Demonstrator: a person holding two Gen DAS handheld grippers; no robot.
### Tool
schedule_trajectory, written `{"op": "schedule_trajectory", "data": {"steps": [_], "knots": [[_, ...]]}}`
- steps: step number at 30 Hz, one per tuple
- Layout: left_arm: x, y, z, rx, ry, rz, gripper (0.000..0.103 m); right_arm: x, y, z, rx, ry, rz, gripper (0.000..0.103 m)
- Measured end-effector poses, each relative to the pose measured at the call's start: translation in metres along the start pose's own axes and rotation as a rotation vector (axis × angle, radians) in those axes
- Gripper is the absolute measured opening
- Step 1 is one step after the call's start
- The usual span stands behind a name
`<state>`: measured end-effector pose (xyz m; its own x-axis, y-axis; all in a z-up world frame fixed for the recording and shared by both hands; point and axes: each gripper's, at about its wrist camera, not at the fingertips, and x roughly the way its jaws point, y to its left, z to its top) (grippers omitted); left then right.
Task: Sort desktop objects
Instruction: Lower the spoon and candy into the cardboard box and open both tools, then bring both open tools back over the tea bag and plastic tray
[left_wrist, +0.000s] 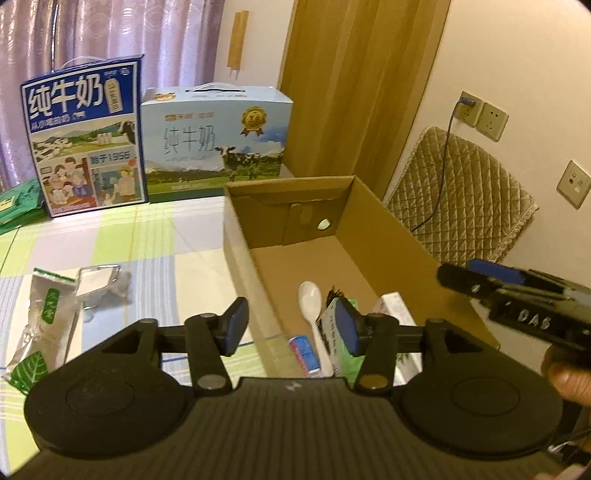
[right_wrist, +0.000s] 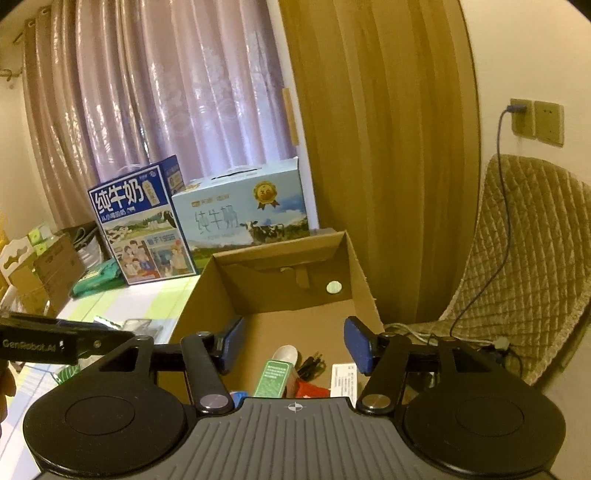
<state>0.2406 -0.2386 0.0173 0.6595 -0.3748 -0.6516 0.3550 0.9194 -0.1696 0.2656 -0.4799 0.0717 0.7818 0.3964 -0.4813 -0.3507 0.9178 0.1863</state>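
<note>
An open cardboard box (left_wrist: 288, 183) (right_wrist: 280, 250) stands on the checked table. Inside lie a white spoon (left_wrist: 309, 298) (right_wrist: 286, 353), a green carton (left_wrist: 332, 334) (right_wrist: 272, 377), a white packet (left_wrist: 397, 305) (right_wrist: 343, 380), a black item (right_wrist: 312, 363) and a red one (right_wrist: 312, 389). My left gripper (left_wrist: 291, 326) is open and empty, straddling the box's left wall. My right gripper (right_wrist: 294, 345) is open and empty above the box's near end. Left of the box lie a silver-green pouch (left_wrist: 40, 326) and a crumpled foil pouch (left_wrist: 99, 284).
Two milk cases (left_wrist: 88, 140) (left_wrist: 218, 140) stand at the table's back edge before the curtains. A quilted chair (right_wrist: 524, 258) with a trailing cable (right_wrist: 506, 206) sits right of the box. Green packets (left_wrist: 18, 203) lie far left. Stacked cartons (right_wrist: 44, 269) stand beyond the table.
</note>
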Motion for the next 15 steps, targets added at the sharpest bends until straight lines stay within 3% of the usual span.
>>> {"op": "schedule_trajectory", "data": {"steps": [4,8,15], "knots": [[-0.013,0.009,-0.008,0.002,-0.005,0.016,0.061,-0.009,0.002,-0.003,0.015,0.003,-0.008,0.063],[-0.030,0.018,-0.016,0.007,-0.024,0.034,0.079,-0.021,0.012,-0.007,0.011,0.005,-0.004,0.073],[-0.074,0.041,-0.038,0.033,-0.068,0.090,0.095,-0.044,0.046,-0.018,0.000,0.010,0.044,0.087]]}}
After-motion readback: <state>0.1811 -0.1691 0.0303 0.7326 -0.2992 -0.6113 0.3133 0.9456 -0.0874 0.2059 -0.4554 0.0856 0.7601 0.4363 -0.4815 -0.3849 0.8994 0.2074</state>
